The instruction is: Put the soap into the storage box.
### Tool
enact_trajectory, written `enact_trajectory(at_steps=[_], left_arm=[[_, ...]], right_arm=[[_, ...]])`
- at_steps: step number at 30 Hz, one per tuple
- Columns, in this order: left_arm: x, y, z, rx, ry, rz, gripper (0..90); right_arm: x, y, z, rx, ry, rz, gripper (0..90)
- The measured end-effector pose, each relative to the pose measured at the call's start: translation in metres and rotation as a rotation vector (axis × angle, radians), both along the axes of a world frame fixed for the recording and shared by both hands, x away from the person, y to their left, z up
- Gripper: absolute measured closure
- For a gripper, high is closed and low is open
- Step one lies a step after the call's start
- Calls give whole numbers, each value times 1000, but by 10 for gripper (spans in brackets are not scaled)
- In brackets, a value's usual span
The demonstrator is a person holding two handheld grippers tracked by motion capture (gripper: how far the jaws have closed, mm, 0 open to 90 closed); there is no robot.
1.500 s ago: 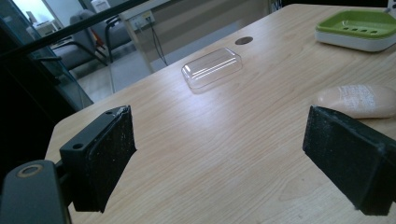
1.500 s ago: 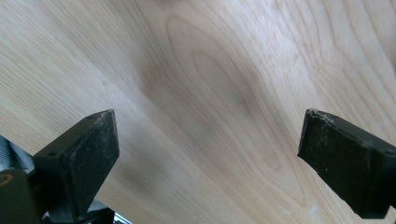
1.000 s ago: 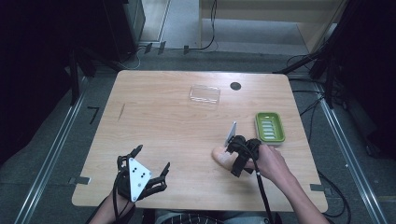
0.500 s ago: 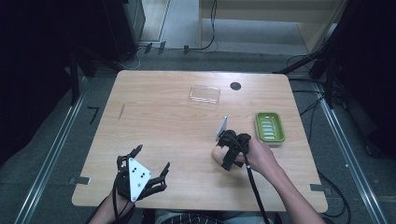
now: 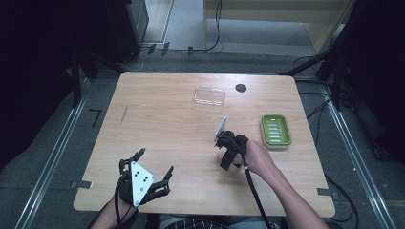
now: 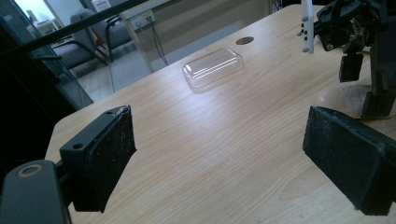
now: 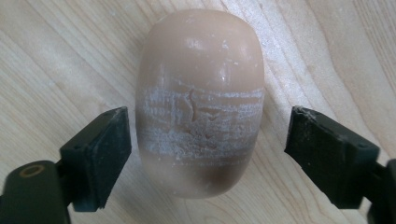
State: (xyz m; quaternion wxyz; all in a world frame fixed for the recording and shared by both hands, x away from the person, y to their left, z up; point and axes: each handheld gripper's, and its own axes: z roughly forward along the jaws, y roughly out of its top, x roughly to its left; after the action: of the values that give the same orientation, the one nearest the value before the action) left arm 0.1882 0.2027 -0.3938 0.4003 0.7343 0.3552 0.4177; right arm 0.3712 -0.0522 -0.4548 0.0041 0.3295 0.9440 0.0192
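My right gripper's fingers [image 7: 100, 154] stand on either side of the soap bar [image 7: 200, 100], part-way closed; they have just been closing, with the bar between them. The left pad sits just beside the bar's flank, and whether it already touches I cannot quite tell, while the right pad clearly stands apart with bare wood showing between. No pinch yet. The bar lies flat on the table [image 5: 157, 124], long axis running away from the right gripper [image 7: 201, 144], a whitish scuffed band across its middle at pad height.

In the high view, my right gripper [image 5: 228, 153] points down over the bar near the table's right half, with the green soap dish [image 5: 275, 130] just beyond it and the clear lid [image 5: 209, 96] farther back. My left gripper [image 5: 149, 179] rests near the front edge, fingers [image 6: 105, 154] spread wide on nothing.

Risks, as I judge them:
- Uneven contact: the nearer pad meets first and shoves the bar sideways before the other arrives.
- Rounded, smooth flanks: a squeeze low or off-centre may squirt the bar out forward.
- Grip near the bar's close end rather than its middle: the bar may tip or pivot when lifted.
- A weak pinch could drop it short of the dish.
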Motion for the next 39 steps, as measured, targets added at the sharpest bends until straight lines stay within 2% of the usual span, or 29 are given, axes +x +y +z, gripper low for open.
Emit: enact_trajectory(at_steps=[5, 7, 15, 22, 25, 39], left_arm=[[0, 0, 0, 3, -1, -1, 98], [0, -1, 0, 4, -2, -1, 99], [0, 0, 0, 3, -3, -1, 98], [-1, 0, 0, 3, -5, -2, 99], [-1, -1, 0, 3, -6, -1, 98], [-1, 0, 0, 3, -7, 0, 98]], right_arm=[[0, 1, 0, 11, -10, -19, 199], [1, 2, -2, 11, -6, -9, 212], [1, 3, -5, 20, 11, -34, 254], [1, 4, -9, 13, 27, -24, 296], [0, 6, -9, 12, 19, -21, 324], [0, 5, -8, -5, 10, -17, 331]])
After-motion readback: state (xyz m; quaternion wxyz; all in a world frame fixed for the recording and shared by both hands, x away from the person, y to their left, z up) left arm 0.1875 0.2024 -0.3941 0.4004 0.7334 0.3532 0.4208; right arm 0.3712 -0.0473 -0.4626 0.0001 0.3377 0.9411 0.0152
